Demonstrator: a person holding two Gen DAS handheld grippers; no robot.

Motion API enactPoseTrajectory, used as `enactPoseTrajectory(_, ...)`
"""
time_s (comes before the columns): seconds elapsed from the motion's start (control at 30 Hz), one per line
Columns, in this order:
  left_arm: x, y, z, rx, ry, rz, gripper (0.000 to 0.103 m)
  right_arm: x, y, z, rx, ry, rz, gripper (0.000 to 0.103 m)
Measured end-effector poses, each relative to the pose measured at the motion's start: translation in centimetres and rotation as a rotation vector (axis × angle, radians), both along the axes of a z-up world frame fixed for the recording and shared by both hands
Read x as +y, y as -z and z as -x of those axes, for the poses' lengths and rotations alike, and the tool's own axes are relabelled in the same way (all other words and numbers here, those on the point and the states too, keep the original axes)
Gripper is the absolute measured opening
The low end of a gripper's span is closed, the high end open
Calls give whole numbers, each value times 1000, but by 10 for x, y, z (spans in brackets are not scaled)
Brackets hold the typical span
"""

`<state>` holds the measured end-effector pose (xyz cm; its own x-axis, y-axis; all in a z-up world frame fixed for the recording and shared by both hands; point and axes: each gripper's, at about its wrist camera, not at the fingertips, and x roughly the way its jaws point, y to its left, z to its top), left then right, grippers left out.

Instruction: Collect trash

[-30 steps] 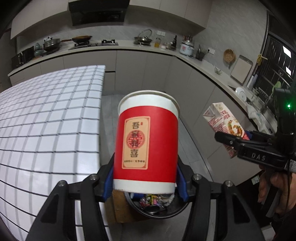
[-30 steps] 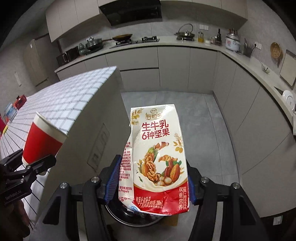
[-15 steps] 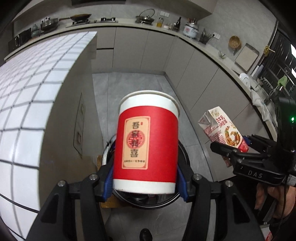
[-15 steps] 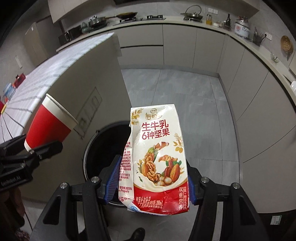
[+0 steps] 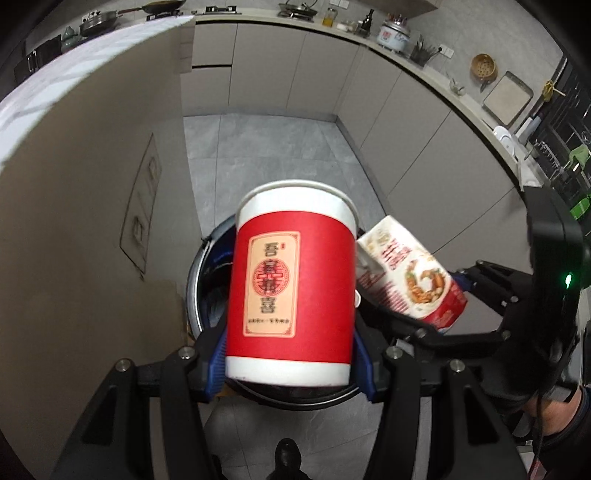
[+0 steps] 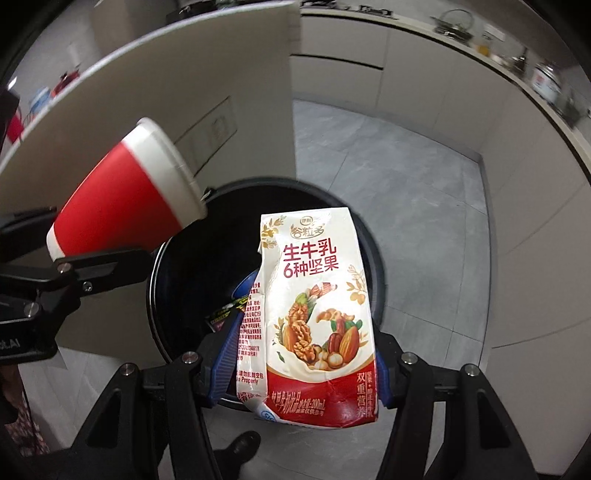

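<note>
Clamping a red paper cup [image 5: 291,295] between its blue pads [image 5: 218,360], the left gripper [image 5: 290,363] holds it near the base, with the white rim pointing away from the camera and down toward the floor. The right gripper [image 6: 306,373] is closed the same way on a crumpled milk carton [image 6: 317,317], gripped near its red bottom edge, the printed nuts facing the camera.

Both things hang over a round black bin [image 6: 177,295] that stands on the grey tiled floor [image 6: 413,206], just beside the beige side of a counter [image 6: 155,110]. In the right wrist view the cup is tilted, its rim over the bin's left edge, and the carton covers the bin's right half. In the left wrist view the carton [image 5: 406,280] sits just to the right of the cup; whether they touch cannot be told. Some wrappers [image 6: 225,314] lie inside the bin.

A dark shoe tip [image 6: 240,448] shows at the bottom of both views. Grey cabinets [image 5: 288,70] run along the far wall, with pots and a rice cooker [image 5: 395,35] on the worktop.
</note>
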<state>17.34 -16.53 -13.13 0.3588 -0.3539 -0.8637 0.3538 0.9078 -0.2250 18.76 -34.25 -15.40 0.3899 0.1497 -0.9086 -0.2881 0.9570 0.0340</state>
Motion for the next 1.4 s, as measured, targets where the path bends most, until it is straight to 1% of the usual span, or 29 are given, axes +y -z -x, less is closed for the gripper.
enactPoseTrajectory(0.1, -4, 6, -4, 14, -4, -3, 57, 2, 12, -4, 7, -34, 15, 62)
enactPoseTrajectory(0.2, -7, 7, -9, 27, 3, 22, 59, 3, 18, -8, 15, -71, 6, 63)
enactPoseTrajectory(0.23, -5, 6, -10, 24, -2, 23, 66, 6, 20, -7, 15, -91, -5, 65)
enactPoseTrajectory(0.27, -1, 5, -11, 10, -29, 8, 84, 5, 23, -7, 11, -95, 8, 87)
enactPoseTrajectory(0.3, 4, 2, -10, -14, -64, -12, 92, 3, 26, -7, -4, -95, 31, 98)
enactPoseTrajectory(0.33, 10, -1, -9, -40, -100, -25, 97, 0, 26, -6, -17, -102, 27, 101)
enactPoseTrajectory(0.4, 14, -1, -7, -43, -111, -38, 97, -8, 25, -6, -18, -80, 24, 101)
enactPoseTrajectory(0.5, 10, 4, 1, -50, -86, -91, 97, -18, 23, -7, -12, -26, 19, 103)
enactPoseTrajectory(0.63, 1, 6, 14, -72, -60, -141, 98, -32, 15, -8, 7, 49, -2, 103)
enactPoseTrajectory(0.7, -1, 7, 17, -73, -56, -154, 101, -37, 14, -6, 7, 81, 9, 103)
enactPoseTrajectory(0.77, -2, 10, 25, -70, -46, -157, 101, -39, 12, -4, 10, 108, 5, 103)
enactPoseTrajectory(0.87, -4, 8, 27, -68, -45, -162, 101, -48, 9, 2, 4, 146, 21, 103)
enactPoseTrajectory(0.93, -9, -1, 32, -82, -41, -158, 101, -51, 4, 9, -5, 171, 23, 103)
enactPoseTrajectory(1.13, -16, -32, 51, -138, -19, -142, 103, -60, -26, 36, -71, 218, 32, 103)
enactPoseTrajectory(1.3, -12, -62, 72, -192, -34, -117, 103, -61, -53, 63, -93, 230, 33, 103)
enactPoseTrajectory(1.4, -3, -87, 89, -229, -56, -103, 103, -59, -70, 79, -99, 227, 43, 103)
